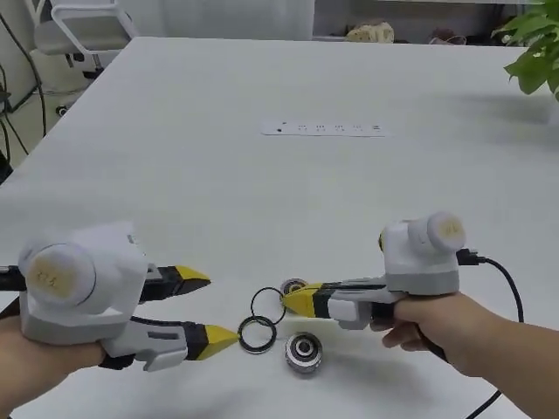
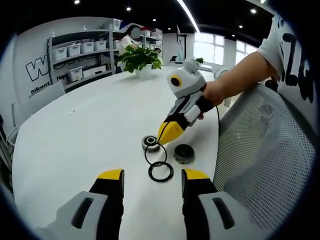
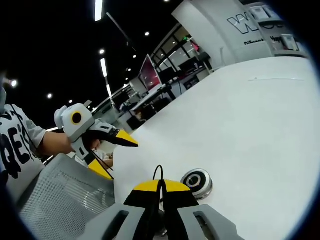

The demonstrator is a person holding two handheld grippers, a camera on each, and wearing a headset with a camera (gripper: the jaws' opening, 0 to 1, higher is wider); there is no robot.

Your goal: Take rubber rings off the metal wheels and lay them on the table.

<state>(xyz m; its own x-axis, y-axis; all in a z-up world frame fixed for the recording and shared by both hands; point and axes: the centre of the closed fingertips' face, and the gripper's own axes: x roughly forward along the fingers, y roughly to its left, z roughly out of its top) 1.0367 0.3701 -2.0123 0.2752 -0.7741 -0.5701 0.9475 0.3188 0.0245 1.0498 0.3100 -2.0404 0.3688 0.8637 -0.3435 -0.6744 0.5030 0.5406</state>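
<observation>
My right gripper (image 1: 293, 299) is shut on a thin black rubber ring (image 1: 266, 304), which hangs from its yellow tips just above the white table (image 1: 262, 192). In the right gripper view the ring (image 3: 159, 171) rises as a thin arc from my shut right gripper (image 3: 161, 187). A thicker rubber ring (image 1: 257, 334) lies flat on the table. One metal wheel (image 1: 303, 351) sits near the front edge and another (image 1: 293, 286) sits just behind the right tips. My left gripper (image 1: 208, 307) is open, its tips (image 2: 153, 176) just short of the flat ring (image 2: 160, 171).
A white socket strip (image 1: 323, 128) lies flat mid-table. A green plant (image 1: 533, 52) stands at the far right and a chair (image 1: 83, 26) at the far left corner. A black cable (image 1: 502, 271) trails from the right gripper. A mesh chair (image 2: 260, 150) is beside the table.
</observation>
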